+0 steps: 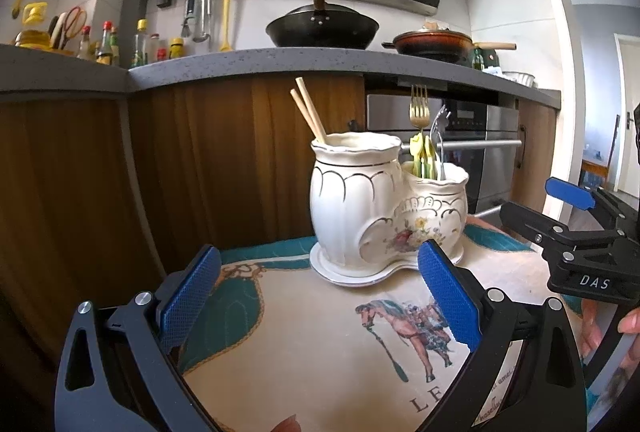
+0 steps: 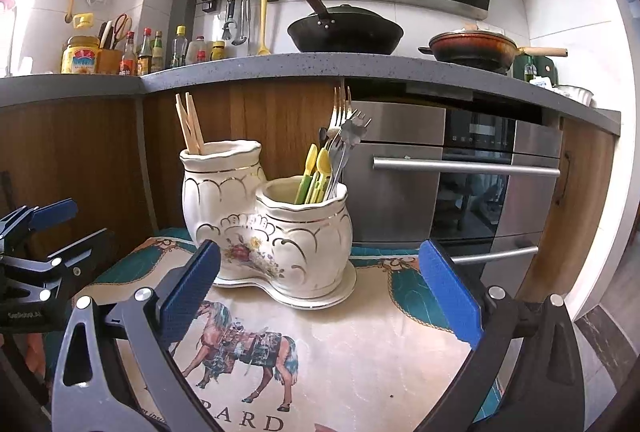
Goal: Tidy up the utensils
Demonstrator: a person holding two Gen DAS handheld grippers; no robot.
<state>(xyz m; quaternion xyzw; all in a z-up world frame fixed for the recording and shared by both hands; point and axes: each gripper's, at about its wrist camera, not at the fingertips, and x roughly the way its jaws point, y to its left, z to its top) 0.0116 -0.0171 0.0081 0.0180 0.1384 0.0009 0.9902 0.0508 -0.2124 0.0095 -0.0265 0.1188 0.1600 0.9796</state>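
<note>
Kitchen setting: grey countertop point(image 2: 280, 66) behind, black wok point(image 2: 344, 34) and brown pan point(image 2: 472, 46) on it, steel oven point(image 2: 460, 172) below. Foreground surface is a horse-print cloth point(image 2: 360, 344) with teal border.

Ceramic double holder point(image 2: 260, 216), white with gold trim and flowers, stands on its matching saucer at the far end of the cloth. Taller compartment: two wooden chopsticks point(image 2: 190, 128), leaning. Lower compartment: gold fork point(image 2: 340, 112), silver fork point(image 2: 354, 130), yellow and green plastic utensils point(image 2: 316, 174), all handle-down.

Left gripper point(image 1: 320, 296) spread wide, nothing between its blue pads, low over the cloth near the holder. Right gripper point(image 2: 320, 292) likewise spread wide, empty, just short of the holder. Each shows at the edge of the other's view.
</note>
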